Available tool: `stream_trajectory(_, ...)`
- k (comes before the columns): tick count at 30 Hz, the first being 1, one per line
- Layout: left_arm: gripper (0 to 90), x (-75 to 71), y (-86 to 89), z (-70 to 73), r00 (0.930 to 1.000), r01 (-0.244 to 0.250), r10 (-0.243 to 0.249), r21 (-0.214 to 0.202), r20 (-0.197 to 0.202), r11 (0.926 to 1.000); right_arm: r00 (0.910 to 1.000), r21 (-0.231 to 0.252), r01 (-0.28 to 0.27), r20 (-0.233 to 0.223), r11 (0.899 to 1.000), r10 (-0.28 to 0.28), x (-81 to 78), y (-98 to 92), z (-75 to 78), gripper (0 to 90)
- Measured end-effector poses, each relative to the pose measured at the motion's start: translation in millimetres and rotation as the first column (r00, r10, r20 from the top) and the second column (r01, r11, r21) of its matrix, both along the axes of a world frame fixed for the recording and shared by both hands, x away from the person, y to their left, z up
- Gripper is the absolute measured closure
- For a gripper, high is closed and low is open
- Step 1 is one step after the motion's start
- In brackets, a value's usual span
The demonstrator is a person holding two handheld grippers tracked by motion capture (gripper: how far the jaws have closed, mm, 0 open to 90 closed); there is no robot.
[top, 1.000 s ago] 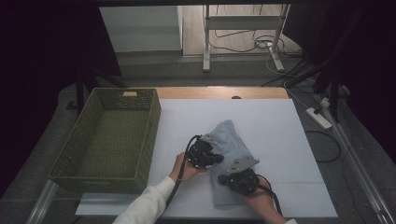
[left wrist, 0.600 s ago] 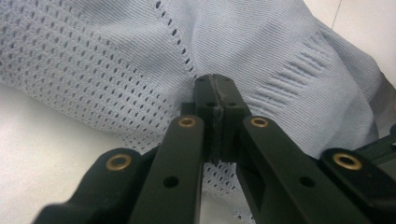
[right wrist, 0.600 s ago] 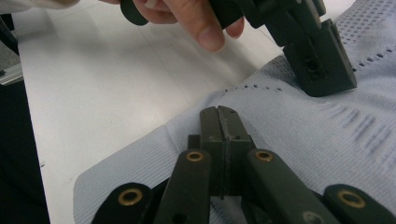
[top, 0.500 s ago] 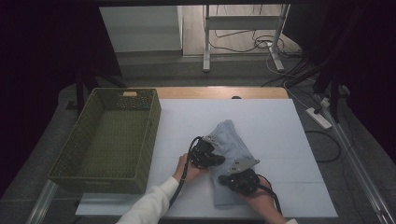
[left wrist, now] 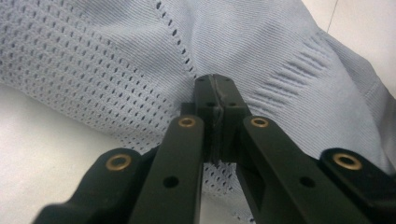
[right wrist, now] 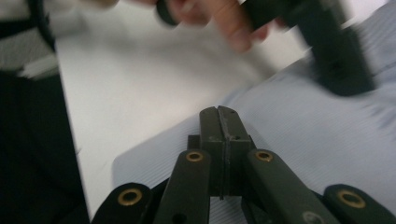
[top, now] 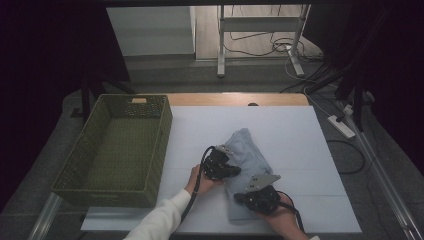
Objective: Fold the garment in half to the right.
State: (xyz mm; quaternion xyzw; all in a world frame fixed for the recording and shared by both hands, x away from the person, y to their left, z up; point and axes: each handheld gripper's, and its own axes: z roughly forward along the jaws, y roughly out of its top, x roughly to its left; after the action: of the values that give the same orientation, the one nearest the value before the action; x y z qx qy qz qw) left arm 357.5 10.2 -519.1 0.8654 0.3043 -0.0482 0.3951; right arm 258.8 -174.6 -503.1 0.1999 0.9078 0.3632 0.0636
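Observation:
A light blue knitted garment [top: 247,155] lies folded on the white table top [top: 300,140]. My left gripper [top: 234,170] rests on the garment's left edge with its jaws shut. In the left gripper view its tips [left wrist: 215,80] sit against the mesh knit of the garment [left wrist: 116,56], and nothing shows between them. My right gripper [top: 241,196] lies over the garment's near end, jaws shut. In the right gripper view its tips [right wrist: 218,111] are just above the cloth's edge [right wrist: 303,135]. The other hand [right wrist: 224,18] and the left gripper [right wrist: 338,51] appear blurred beyond them.
A green woven basket [top: 105,192] stands at the table's left side. A wooden strip [top: 235,99] runs along the far edge. Cables, a power strip [top: 341,126] and a metal stand [top: 220,45] are on the floor behind and to the right.
The right gripper has shifted slightly over the garment's near end. The left gripper has stayed where it was. Both stay shut.

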Motion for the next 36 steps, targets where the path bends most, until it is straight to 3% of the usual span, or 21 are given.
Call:
stream_trajectory(3,89.2,-0.7,0.0,0.0,1.0,-0.003,0.003,0.001,0.003,1.0,1.0,-0.037,-0.001,-0.004,0.999,0.001,-0.9,2.6,-5.4,89.2)
stream_trajectory(16,88.3,-2.2,1.2,3.0,0.9998,-0.018,0.018,-0.004,0.007,0.9998,0.9999,-0.024,-0.009,-0.015,1.0,0.009,1.2,0.3,-8.7,89.2)
stream_trajectory(18,84.6,-2.7,3.4,6.4,0.9994,-0.031,0.031,-0.011,0.018,0.9994,0.9997,-0.016,-0.011,-0.021,1.0,0.011,2.2,-0.4,-8.7,89.1)
stream_trajectory(22,66.2,-3.9,11.4,16.6,0.9953,-0.081,0.082,-0.023,0.052,0.9965,0.9996,-0.001,-0.013,-0.026,1.0,0.013,2.3,-1.6,-5.9,84.6)
stream_trajectory(26,51.6,-5.1,19.6,25.0,0.9935,-0.096,0.097,-0.022,0.06,0.9952,0.9997,0.07,-0.021,-0.009,0.997,0.022,2.1,-4.9,4.6,76.8)
stream_trajectory(30,44.4,-9.7,25.4,32.0,0.9917,-0.103,0.104,-0.022,0.076,0.9945,0.9999,0.129,0.005,0.014,0.992,-0.007,4.4,-14.0,15.6,65.2)
stream_trajectory(36,37.7,-17.6,36.1,41.1,0.9863,-0.128,0.13,-0.034,0.101,0.9913,0.9975,0.172,0.058,0.029,0.983,-0.064,8.1,-31.1,22.7,58.2)
